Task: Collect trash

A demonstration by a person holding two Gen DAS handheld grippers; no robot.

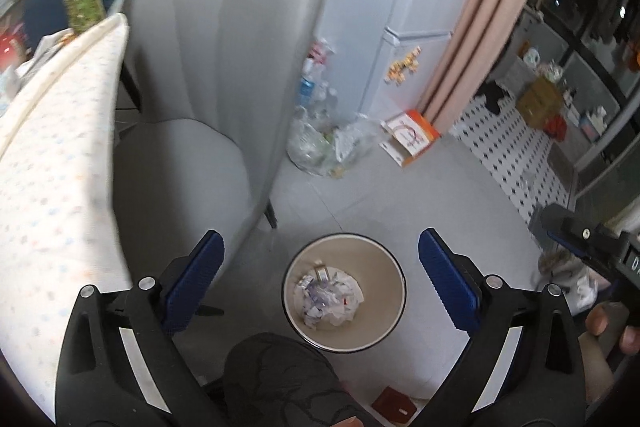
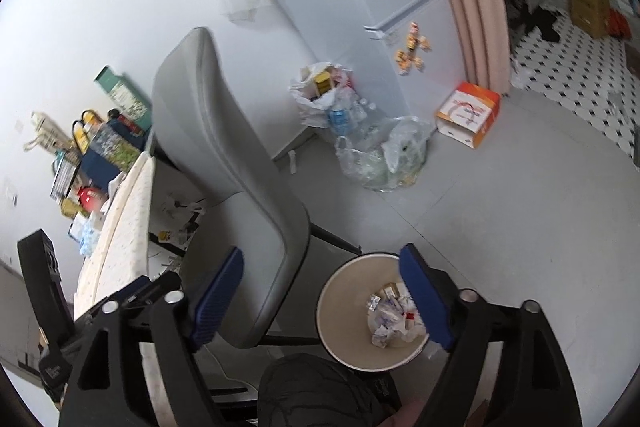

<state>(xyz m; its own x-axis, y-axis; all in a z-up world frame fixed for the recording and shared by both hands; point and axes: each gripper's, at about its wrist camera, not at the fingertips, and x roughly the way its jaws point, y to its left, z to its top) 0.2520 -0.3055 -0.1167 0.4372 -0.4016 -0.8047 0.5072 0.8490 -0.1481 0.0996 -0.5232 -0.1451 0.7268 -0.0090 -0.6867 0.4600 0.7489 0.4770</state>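
Beside grey padded chair point(image 1: 224, 67) on grey floor, round cream bin with dark rim point(image 1: 298, 311), crumpled white paper scraps point(image 1: 328, 301) at bottom; above, left tool point(image 1: 322, 277) and right tool point(image 2: 322, 297), both spread wide, empty.

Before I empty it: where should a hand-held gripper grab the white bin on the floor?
Grip the bin by its rim, coming straight down. It stands upright and open-topped, the thin rim exposed; pinch the edge away from the chair, one finger inside, one outside, above the crumpled paper.

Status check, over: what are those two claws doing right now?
Both hand-held grippers, left and right, open, empty. Bin below holds crumpled paper. Grey chair close alongside.
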